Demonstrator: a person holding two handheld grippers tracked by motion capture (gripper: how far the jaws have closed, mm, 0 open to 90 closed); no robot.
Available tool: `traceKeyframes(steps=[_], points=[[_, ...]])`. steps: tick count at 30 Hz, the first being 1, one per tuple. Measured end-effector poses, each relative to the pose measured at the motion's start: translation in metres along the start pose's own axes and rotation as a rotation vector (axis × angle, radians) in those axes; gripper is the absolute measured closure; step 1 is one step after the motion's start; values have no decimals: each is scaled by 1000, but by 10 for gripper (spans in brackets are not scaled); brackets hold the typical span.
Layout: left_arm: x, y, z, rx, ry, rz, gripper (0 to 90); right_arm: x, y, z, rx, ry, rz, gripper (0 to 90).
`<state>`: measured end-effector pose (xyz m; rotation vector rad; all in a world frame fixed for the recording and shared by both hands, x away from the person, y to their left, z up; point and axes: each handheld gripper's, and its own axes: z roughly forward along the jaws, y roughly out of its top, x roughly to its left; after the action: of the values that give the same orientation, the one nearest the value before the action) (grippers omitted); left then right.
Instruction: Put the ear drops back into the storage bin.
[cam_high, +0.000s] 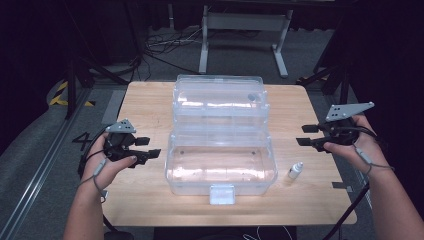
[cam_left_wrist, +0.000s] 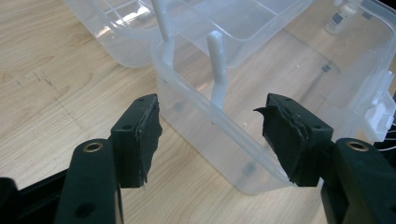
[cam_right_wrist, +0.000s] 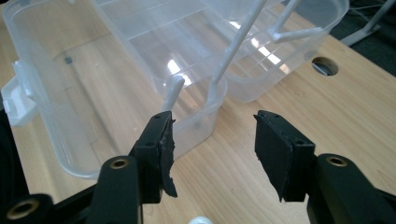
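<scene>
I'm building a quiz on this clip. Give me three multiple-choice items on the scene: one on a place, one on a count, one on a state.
1. Where does the small white dropper bottle stand?
A. on the table right of the clear plastic organiser box
B. inside the box
C. in the left gripper

2. How many bottles are on the table?
A. three
B. one
C. two

3. How is the box?
A. latched shut
B. upside down
C. open, lid tipped back

Answers:
1 A, the high view shows the bottle on bare wood beside the box's right end.
2 B, a single bottle shows there.
3 C, the lid stands up behind the empty base.
</scene>
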<state>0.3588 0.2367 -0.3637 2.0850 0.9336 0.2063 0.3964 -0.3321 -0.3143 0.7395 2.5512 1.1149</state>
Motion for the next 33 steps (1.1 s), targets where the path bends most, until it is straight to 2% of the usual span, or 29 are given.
traceKeyframes(steps=[3,4,15,21,33], points=[[0,-1,-1,4,6,1,374,3,2,5,35,19,-14,463],[0,-2,-1,1,5,-7,374,4,2,7,50,20,-18,461],[1,-3,-1,11,8,-2,376,6,2,22,186,37,-70,445],[1,-3,-2,11,7,-3,377,9,0,32,275,46,-81,431],[1,-3,0,19,6,-2,379,12,-8,49,408,80,-118,425]])
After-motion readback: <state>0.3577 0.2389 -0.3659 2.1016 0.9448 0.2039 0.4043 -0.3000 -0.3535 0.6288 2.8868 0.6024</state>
